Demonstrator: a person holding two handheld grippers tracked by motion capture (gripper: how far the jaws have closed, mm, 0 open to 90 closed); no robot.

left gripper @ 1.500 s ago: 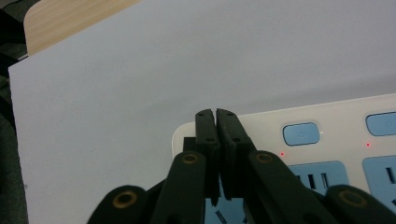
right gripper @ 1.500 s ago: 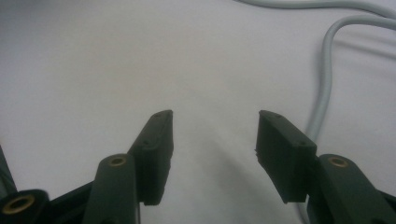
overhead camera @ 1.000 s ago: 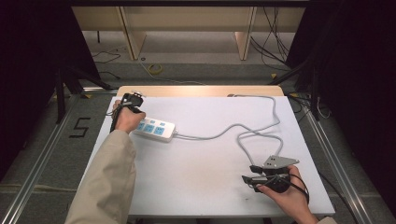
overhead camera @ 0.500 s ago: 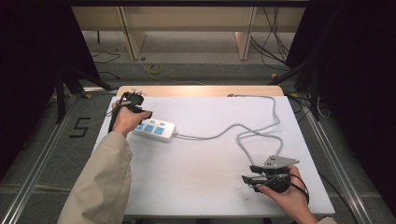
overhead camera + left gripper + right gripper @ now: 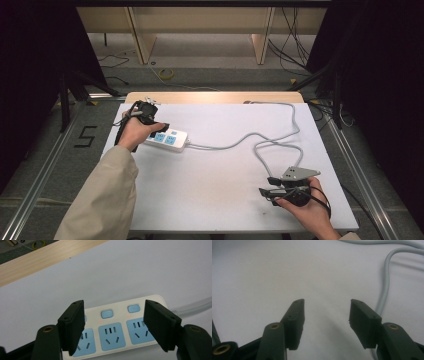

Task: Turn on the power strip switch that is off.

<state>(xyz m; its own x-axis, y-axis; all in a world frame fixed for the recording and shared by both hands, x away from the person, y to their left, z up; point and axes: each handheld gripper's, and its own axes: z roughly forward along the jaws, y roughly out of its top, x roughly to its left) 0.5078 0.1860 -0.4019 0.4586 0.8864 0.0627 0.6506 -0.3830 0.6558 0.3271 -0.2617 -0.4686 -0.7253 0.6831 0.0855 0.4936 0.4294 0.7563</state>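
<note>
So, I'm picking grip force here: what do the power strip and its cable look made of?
The power strip looks like hard, smooth plastic: a white shell with slight sheen and blue socket faces. Its cable looks like a grey rubbery or PVC sheath, judging by its loose curves. The left claw hangs open over the strip.

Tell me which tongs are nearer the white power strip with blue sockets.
Left. The left tongs hang open right over the white power strip with blue sockets, jaws either side of it. The right tongs sit open at the white table's near right corner, far from it.
</note>
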